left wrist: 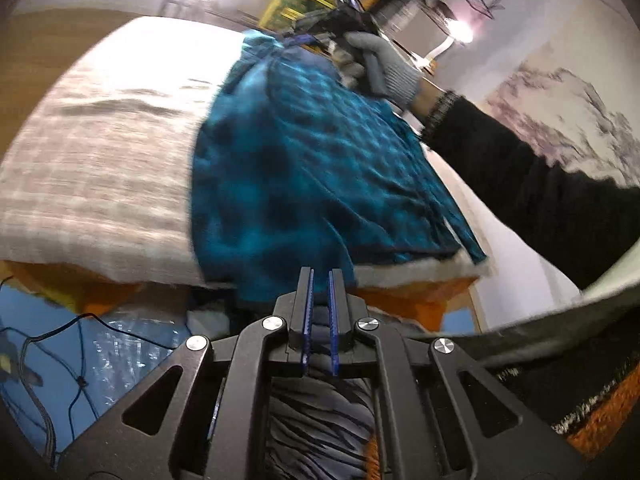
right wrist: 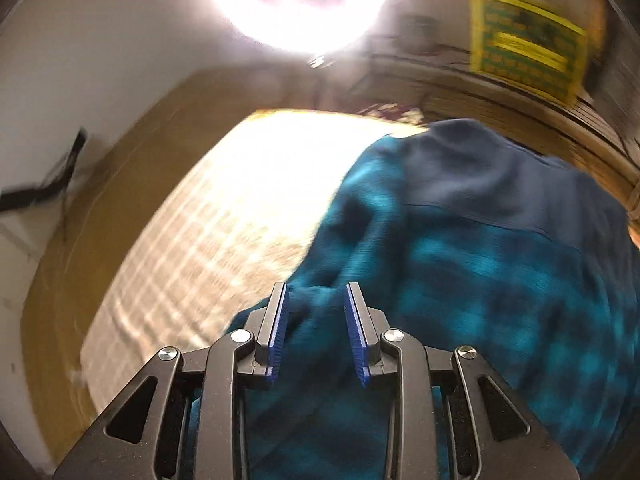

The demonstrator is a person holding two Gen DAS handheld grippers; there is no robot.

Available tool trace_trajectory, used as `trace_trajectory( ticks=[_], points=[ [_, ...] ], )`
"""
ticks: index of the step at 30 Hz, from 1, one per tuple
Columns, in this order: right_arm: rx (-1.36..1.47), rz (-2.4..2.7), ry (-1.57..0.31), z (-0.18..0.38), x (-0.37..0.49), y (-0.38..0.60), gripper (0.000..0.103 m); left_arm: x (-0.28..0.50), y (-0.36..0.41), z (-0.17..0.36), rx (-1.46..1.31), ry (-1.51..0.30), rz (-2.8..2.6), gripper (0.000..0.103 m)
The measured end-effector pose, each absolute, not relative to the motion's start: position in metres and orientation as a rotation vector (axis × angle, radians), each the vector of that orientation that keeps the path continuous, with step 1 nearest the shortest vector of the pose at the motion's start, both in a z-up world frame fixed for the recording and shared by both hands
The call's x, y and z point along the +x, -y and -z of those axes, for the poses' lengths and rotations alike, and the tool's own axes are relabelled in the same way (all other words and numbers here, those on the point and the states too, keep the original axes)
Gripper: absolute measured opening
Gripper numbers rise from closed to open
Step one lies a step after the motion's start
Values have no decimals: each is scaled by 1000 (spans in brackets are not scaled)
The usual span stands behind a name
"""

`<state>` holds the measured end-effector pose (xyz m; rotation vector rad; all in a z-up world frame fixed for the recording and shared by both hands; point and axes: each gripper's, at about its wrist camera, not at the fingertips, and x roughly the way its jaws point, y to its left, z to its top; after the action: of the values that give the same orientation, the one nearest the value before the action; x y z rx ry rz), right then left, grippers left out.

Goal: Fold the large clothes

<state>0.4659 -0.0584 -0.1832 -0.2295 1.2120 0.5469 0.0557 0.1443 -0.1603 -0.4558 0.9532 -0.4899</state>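
A bed covered with a pale checked blanket fills most of both views, standing on a brown floor with white walls around it and a strong lamp glaring at the far end; a yellow-and-green poster hangs on the far wall. On the blanket lies the large teal-and-dark checked garment, spread over the right side of the bed, its near hem drooping over the near edge.

Only the left wrist view shows a gloved hand in a dark sleeve holding the right gripper at the garment's far end, a mural on the right wall, and blue flooring with cables at near left; only the right wrist view shows the garment's plain navy panel at its far part.

The left gripper has its pads pressed almost together with no cloth between them, just off the near hem; the right gripper stands spread, cloth lying between its pads without being pinched.
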Motion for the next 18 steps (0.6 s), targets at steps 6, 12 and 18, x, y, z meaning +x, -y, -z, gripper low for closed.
trace_trajectory(
  ticks=[6, 12, 18],
  points=[
    [-418, -511, -1277, 208, 465, 40, 29, 80, -157, 176, -483, -918, 441, 3],
    [-591, -565, -1294, 211, 461, 26, 29, 94, -159, 195, -528, -916, 438, 3],
    [-713, -537, -1329, 228, 463, 14, 9, 95, -170, 208, -561, -923, 417, 3]
  ],
)
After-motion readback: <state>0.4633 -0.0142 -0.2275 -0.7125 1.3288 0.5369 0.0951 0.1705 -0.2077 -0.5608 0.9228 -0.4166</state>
